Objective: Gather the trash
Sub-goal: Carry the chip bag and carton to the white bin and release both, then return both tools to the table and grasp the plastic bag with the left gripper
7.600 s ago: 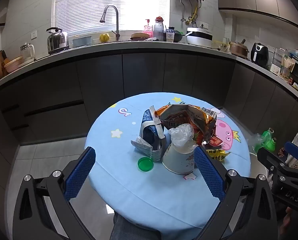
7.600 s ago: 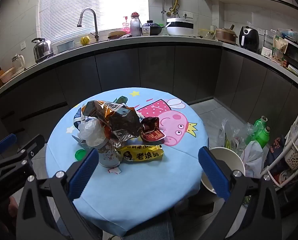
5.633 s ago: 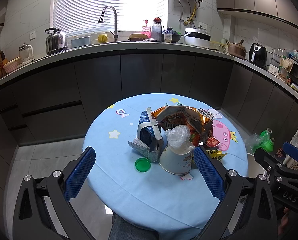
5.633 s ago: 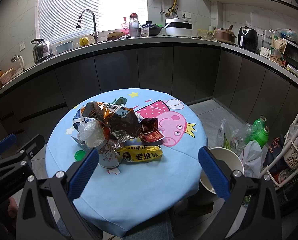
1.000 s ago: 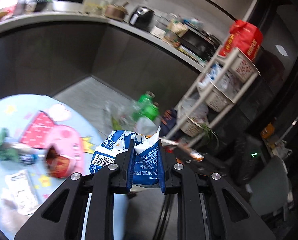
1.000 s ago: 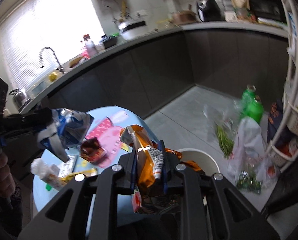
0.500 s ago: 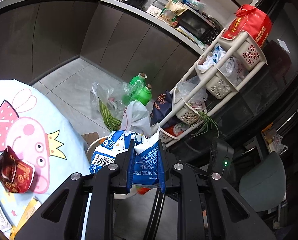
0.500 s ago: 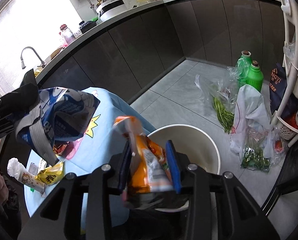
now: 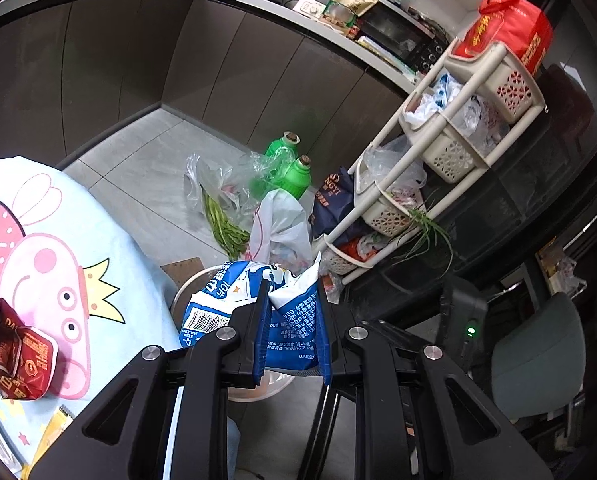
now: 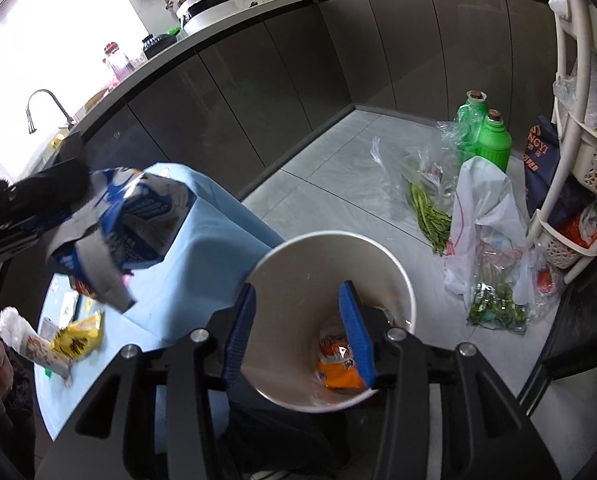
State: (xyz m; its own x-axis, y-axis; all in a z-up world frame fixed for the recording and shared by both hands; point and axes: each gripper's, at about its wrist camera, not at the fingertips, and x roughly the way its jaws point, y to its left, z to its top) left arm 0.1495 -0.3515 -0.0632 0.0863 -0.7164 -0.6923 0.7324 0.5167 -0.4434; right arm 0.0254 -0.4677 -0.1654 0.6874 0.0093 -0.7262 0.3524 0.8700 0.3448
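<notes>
Since half a second ago, the orange snack bag has been let go by the right gripper and is now seen lying at the bottom of the white bin, partly hidden behind the right blue pad. The right gripper's jaws are parted to a moderate width with nothing between them, and they are held directly over the bin's mouth.

A crumpled blue-and-white carton is pinched tightly between the jaws of the left gripper, which is held above the near rim of the bin, just past the edge of the table. In the right wrist view the same carton is seen hanging in the air over the table's light blue cloth.

On the table, a red snack packet is left lying on the cartoon pig print near the edge. A yellow wrapper and a paper cup stuffed with plastic are seen near the far-left edge in the right wrist view.

On the floor beyond the bin, two green bottles and plastic bags of greens are set beside a white basket rack.
</notes>
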